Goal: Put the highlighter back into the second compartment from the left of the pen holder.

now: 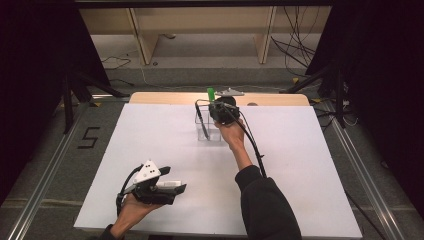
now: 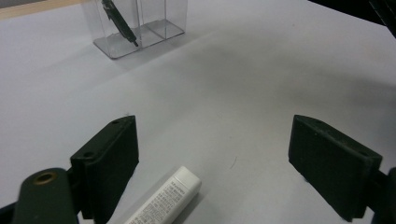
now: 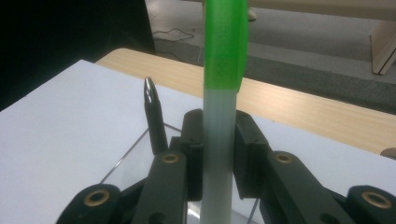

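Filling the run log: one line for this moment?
right gripper: shut on green-capped marker, above clear holder | left gripper: open around white tube | black pen: in holder

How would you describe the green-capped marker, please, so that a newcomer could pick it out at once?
Start at the white table sheet and go to the clear plastic compartment holder near its far edge. Above it, the right gripper is shut on a pale translucent marker with a bright green cap, held upright. Unlike the black pen leaning in the holder, it is pale with a green cap.
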